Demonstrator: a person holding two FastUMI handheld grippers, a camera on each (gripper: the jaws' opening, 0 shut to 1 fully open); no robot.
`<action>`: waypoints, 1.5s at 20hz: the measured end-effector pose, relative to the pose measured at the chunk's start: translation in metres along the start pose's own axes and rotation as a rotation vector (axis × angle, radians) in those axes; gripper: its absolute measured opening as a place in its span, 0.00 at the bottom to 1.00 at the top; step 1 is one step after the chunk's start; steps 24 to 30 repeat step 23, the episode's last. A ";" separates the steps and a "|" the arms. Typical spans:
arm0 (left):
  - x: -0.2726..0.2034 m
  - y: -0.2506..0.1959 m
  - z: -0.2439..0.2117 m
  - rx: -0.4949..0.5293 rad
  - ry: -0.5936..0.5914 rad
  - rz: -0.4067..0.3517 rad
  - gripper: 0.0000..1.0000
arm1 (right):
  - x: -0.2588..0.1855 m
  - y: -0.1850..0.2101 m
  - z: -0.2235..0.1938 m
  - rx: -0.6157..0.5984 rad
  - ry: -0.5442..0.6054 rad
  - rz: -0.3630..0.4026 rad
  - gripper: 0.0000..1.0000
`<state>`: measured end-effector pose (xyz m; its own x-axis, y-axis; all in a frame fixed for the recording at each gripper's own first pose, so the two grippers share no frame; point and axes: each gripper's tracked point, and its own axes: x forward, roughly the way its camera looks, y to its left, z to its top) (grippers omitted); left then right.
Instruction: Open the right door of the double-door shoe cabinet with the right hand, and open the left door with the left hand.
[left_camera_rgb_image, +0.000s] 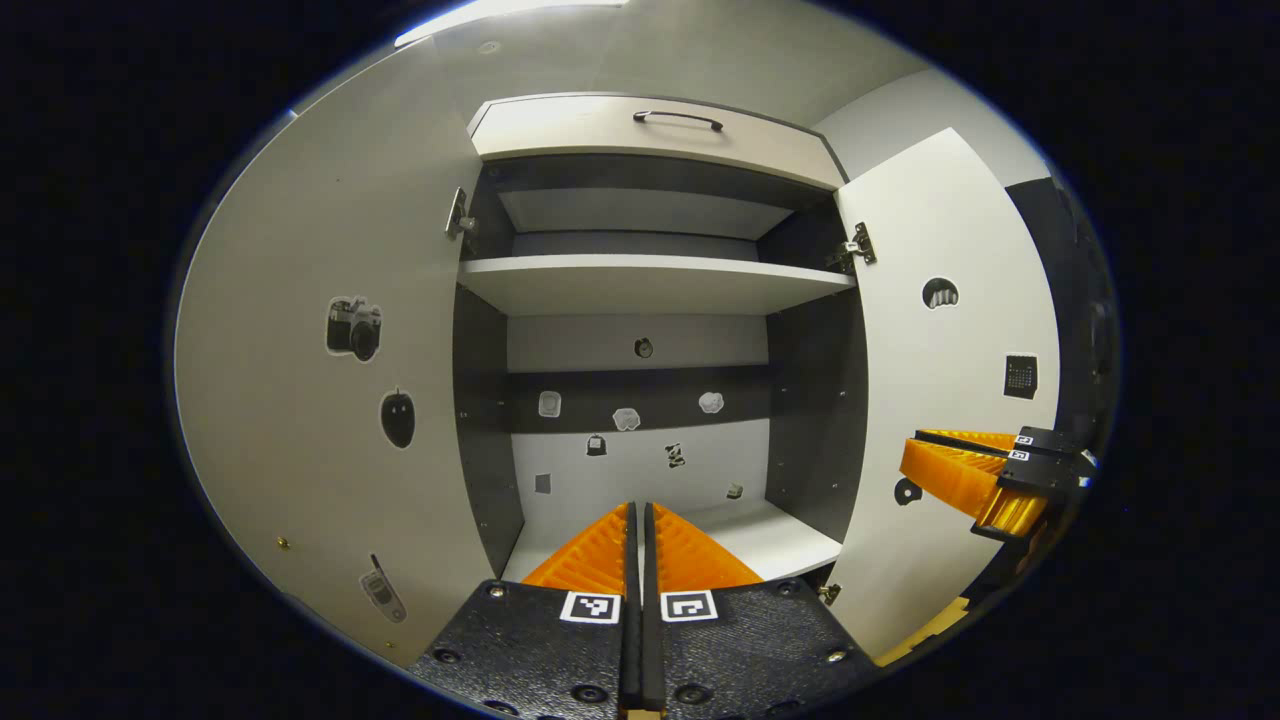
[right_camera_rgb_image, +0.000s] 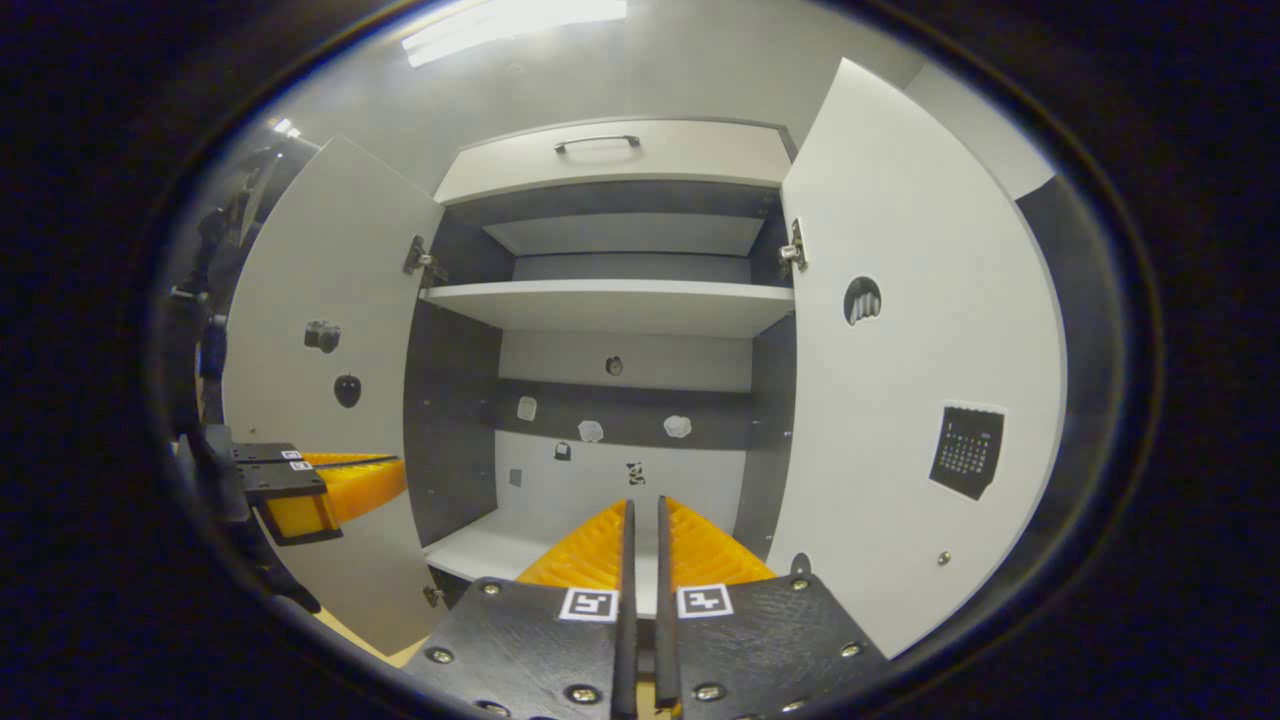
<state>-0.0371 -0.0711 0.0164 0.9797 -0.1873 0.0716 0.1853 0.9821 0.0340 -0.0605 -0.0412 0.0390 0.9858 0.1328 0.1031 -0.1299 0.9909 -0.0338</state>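
Nearest to us in the left gripper view, at the bottom centre of the frame, the left gripper (left_camera_rgb_image: 640, 530) has its two fingers pressed together with nothing between them. Beyond its tips we see the shoe cabinet (left_camera_rgb_image: 640, 400) filling the middle of the frame, with both doors swung wide. Its left door (left_camera_rgb_image: 330, 380) spreads over the left half of the picture and carries a camera sticker (left_camera_rgb_image: 353, 328) and a dark oval sticker below that. Its right door (left_camera_rgb_image: 950, 400) stands at the right, and just beside its lower edge, at the far right of the frame, we see the right gripper (left_camera_rgb_image: 925, 460), apart from the door as far as we can tell.

In the right gripper view, the right gripper (right_camera_rgb_image: 640, 530) sits at the bottom centre, its fingers also closed together and holding nothing. The cabinet (right_camera_rgb_image: 620, 400) is again in the middle, the right door (right_camera_rgb_image: 900, 400) covering the right side with a calendar sticker (right_camera_rgb_image: 966, 451) on it, the left door (right_camera_rgb_image: 330, 400) at the left. The left gripper (right_camera_rgb_image: 385, 470) shows at the lower left, in front of that door.

Inside, we see a white shelf (left_camera_rgb_image: 650, 282) across the upper part, a white floor board (left_camera_rgb_image: 770, 535) at the bottom, and small stickers on the back wall. Above the opening sits a drawer front with a dark handle (left_camera_rgb_image: 678, 119).
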 end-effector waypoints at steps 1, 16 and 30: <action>-0.001 -0.001 0.000 0.002 -0.004 -0.001 0.02 | -0.002 0.001 0.002 0.008 -0.005 0.002 0.07; -0.011 0.005 0.004 -0.072 -0.027 0.026 0.96 | -0.008 0.016 0.006 0.043 -0.013 0.026 0.94; -0.013 0.005 0.004 -0.065 -0.028 0.019 0.96 | -0.011 0.014 0.001 0.027 0.003 0.012 0.94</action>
